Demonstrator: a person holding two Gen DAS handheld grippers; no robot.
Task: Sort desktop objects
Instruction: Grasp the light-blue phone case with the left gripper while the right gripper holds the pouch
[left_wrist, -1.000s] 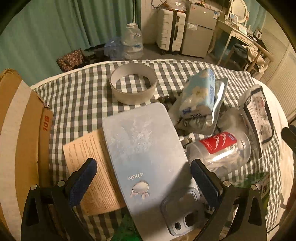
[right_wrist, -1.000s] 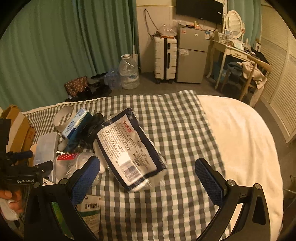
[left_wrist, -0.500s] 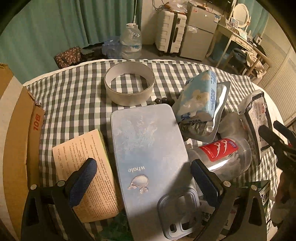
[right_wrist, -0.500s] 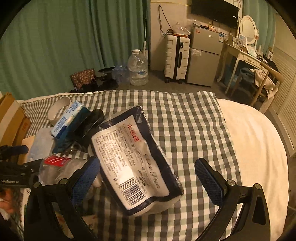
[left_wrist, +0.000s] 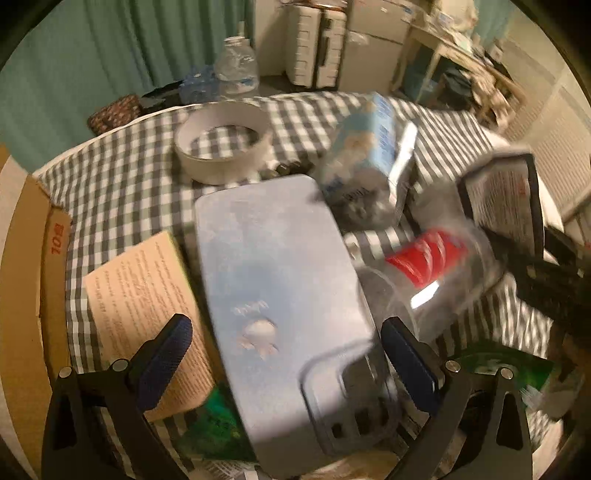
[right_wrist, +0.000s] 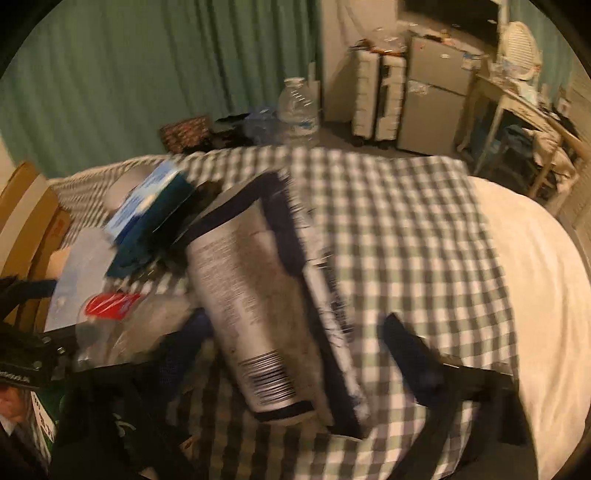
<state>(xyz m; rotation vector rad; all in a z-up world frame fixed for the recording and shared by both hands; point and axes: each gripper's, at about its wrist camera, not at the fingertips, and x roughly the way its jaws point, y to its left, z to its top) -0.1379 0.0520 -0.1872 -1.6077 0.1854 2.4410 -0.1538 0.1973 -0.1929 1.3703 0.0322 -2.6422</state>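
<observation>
Fingers of the left gripper spread wide, closed on nothing, straddling the near end of a pale blue tin on the checked cloth. At far left, a cardboard box. Just right of it, a tan printed card, partly under the tin's left edge. Beyond the tin, a white tape ring, lying flat. Right of the ring, a light blue tissue pack, tilted on a silvery pouch. Nearer, right of the tin, a clear bottle with a red label, on its side. At far right, a dark-edged white packet.

Fingers of the right gripper likewise spread wide, gripping nothing, set either side of the near end of that same packet, heavily blurred. Left of the packet, the bottle, the tin and the tissue pack. Right of the cloth, bare white bedding.
</observation>
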